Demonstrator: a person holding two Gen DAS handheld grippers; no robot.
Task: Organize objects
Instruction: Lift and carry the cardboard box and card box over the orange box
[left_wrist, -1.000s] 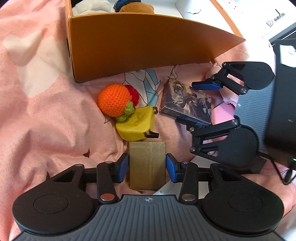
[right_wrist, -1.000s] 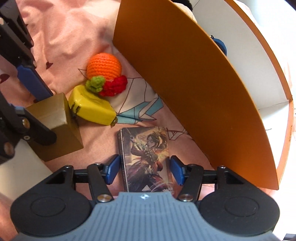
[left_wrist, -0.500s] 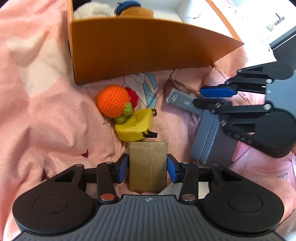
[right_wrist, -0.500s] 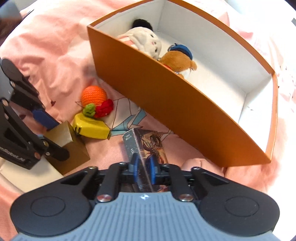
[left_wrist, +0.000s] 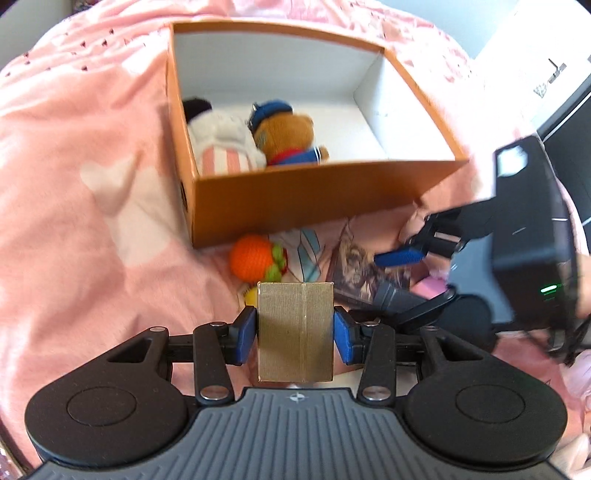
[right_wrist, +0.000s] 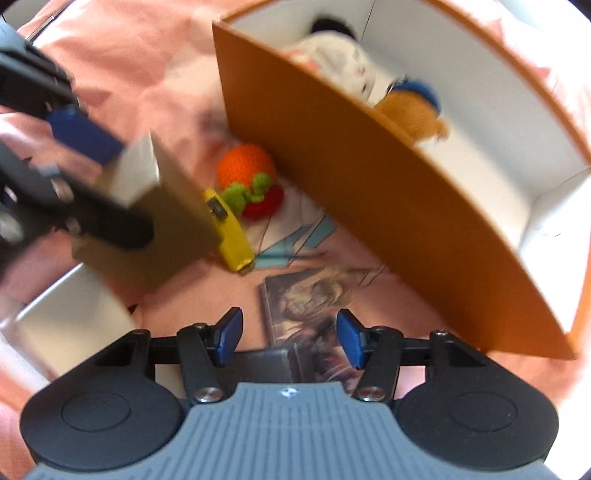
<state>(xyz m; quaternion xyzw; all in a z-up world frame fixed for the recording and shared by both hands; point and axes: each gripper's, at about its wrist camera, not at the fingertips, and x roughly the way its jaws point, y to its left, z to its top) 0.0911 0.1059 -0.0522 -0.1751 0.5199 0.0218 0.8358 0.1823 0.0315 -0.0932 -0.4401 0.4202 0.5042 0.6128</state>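
Both views are bright with soft daylight, and the white inside of the orange box (left_wrist: 306, 199) glares palest at its far wall. Shadow pools just below the box's near wall. Motion blur smears the right wrist view, worst left of the box. Fisheye bending curves the box's walls and darkens the corners.

Setting: home bedroom, work done on a bed.
Soft, wrinkled pink bedding (left_wrist: 92, 177) with pale heart shapes and a line-drawn print covers the whole surface. An orange cardboard box (left_wrist: 306, 192) sits on it holding two plush toys (left_wrist: 258, 136). A crocheted orange toy (right_wrist: 245, 168) lies on the fabric beside the box.
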